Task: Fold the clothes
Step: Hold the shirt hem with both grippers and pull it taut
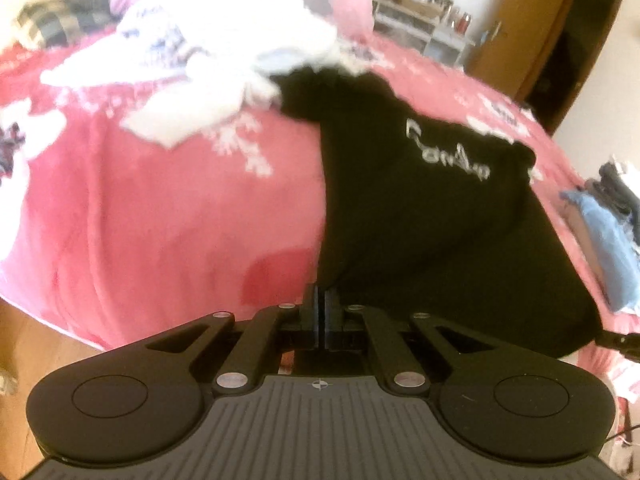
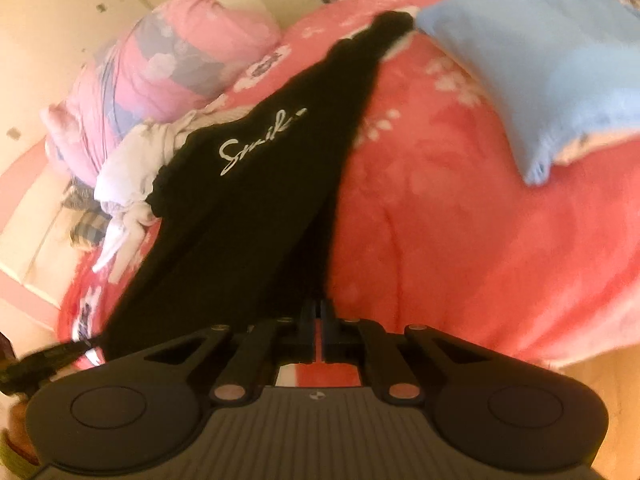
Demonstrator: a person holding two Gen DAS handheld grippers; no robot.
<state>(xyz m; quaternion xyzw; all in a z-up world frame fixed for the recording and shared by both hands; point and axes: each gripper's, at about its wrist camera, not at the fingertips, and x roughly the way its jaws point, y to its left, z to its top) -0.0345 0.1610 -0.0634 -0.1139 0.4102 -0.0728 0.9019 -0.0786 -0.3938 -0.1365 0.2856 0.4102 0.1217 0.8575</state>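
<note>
The left gripper (image 1: 320, 300) is pinching the near hem of the black T-shirt (image 1: 420, 200), jaws nearly together. The right gripper (image 2: 318, 312) is clamping the same shirt's (image 2: 248, 208) hem likewise. The shirt is lying on the pink bedspread (image 1: 160, 208), stretching toward twelve o'clock, white clothes (image 1: 192, 52) heaped at eleven o'clock

Probably a home bedroom: bed under pink blanket (image 1: 160, 208), pillow (image 2: 540, 60), wooden door (image 1: 520, 28).
</note>
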